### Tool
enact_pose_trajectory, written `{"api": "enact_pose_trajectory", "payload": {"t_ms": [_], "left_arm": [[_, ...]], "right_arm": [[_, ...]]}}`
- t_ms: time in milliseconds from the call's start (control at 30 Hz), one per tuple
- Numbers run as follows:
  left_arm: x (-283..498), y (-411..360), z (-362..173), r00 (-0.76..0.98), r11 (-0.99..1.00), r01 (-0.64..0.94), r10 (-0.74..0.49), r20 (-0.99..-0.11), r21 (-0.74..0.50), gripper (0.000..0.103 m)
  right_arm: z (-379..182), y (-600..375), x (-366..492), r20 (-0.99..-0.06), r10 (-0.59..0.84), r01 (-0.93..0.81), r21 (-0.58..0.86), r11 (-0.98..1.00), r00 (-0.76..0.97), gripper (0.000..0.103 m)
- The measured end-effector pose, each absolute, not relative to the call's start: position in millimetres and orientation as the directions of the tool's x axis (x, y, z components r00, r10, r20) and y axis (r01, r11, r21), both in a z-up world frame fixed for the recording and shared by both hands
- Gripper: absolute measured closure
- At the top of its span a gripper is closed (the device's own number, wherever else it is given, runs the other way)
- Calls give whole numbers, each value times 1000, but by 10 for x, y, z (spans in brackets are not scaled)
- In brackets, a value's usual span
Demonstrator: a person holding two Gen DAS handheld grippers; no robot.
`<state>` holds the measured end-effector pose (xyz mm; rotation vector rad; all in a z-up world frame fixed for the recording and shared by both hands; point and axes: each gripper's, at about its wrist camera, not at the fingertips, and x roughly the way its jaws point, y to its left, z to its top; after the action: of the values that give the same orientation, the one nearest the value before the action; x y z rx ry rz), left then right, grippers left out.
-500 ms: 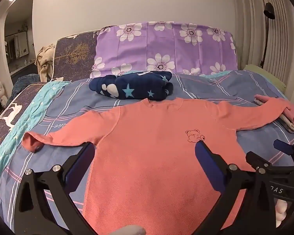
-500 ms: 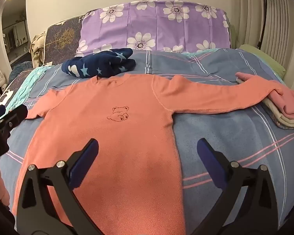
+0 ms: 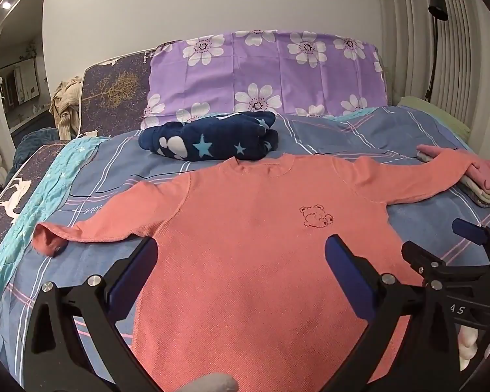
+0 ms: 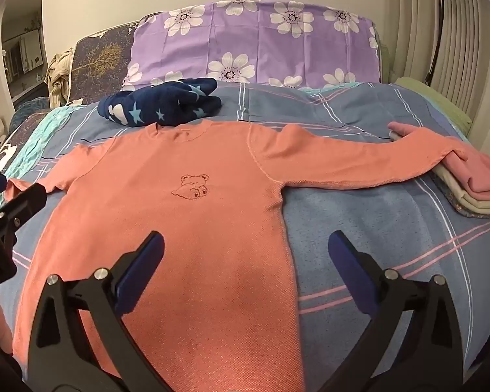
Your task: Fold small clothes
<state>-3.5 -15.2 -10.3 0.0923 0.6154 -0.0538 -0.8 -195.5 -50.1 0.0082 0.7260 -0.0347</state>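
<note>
Both grippers are the same build: black plastic frames with triangular cutouts, silver screw heads near the finger joints, and dark blue pads on the fingers. The right gripper [image 3: 467,245] has white letters "AS" printed on its body. Left gripper [image 3: 240,254] matches.

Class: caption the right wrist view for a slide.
Open right gripper above a flat pink long-sleeved top on a bed.
</note>
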Motion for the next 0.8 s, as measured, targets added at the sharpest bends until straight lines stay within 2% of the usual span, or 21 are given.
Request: {"api": "enact_pose_trajectory", "payload": {"t_ms": [367, 800], "left_arm": [[-33, -157, -164, 803, 990, 114, -44, -595, 81, 1], [21, -96, -341, 767, 987, 161, -107, -633, 28, 1]], "right_arm": [[-482, -1913, -15, -662, -21, 29, 2, 1000, 749, 2], [-419, -1886, -52, -643, -40, 46, -8, 999, 765, 2]]}}
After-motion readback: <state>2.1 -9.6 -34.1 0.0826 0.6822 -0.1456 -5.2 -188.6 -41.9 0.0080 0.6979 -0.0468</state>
